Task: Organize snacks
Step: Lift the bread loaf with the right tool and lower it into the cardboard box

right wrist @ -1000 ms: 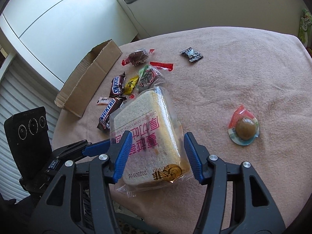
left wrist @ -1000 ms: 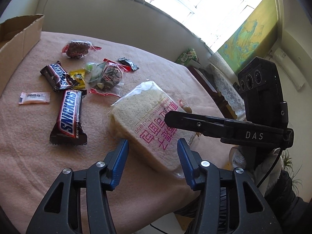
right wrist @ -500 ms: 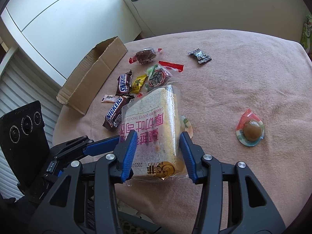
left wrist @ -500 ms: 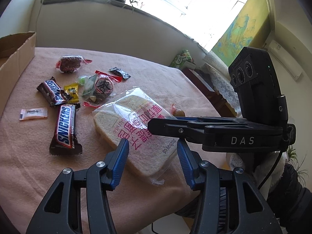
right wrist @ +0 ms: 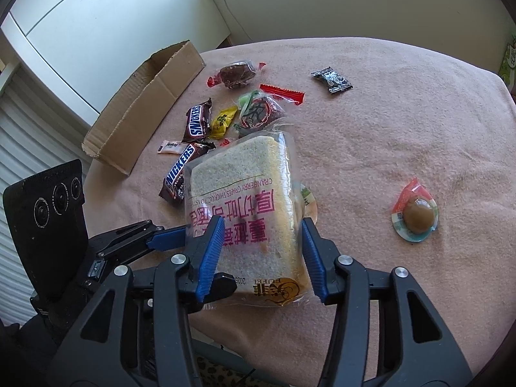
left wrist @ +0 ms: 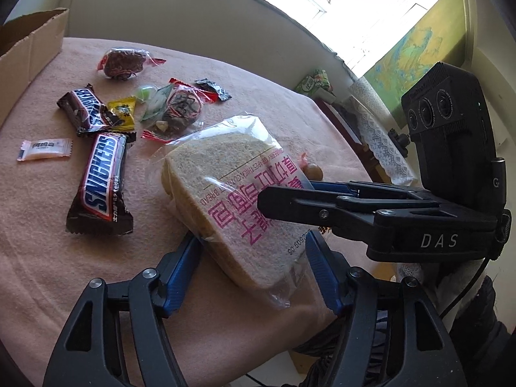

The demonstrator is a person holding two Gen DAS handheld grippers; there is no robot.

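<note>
One bag of sliced bread (right wrist: pixel 245 206) lies at the near edge of the desk (right wrist: pixel 387 122), between the fingers of both grippers. The right gripper (right wrist: pixel 262 254) has its blue fingers (right wrist: pixel 211 254) against the bag's sides and they are spreading, while the left gripper (left wrist: pixel 254 271) is opening too, its fingers (left wrist: pixel 180 274) released beside the bag. To the far left lie two chocolate bars (left wrist: pixel 101 180), one yellow candy (left wrist: pixel 122 113), one white candy (left wrist: pixel 45 149), and one cardboard box (right wrist: pixel 145 103); one jelly cup (right wrist: pixel 416 214) sits alone on the right.

cardboard box (left wrist: pixel 29 51) cropped, jelly cup (left wrist: pixel 312 171) half-hidden
</note>
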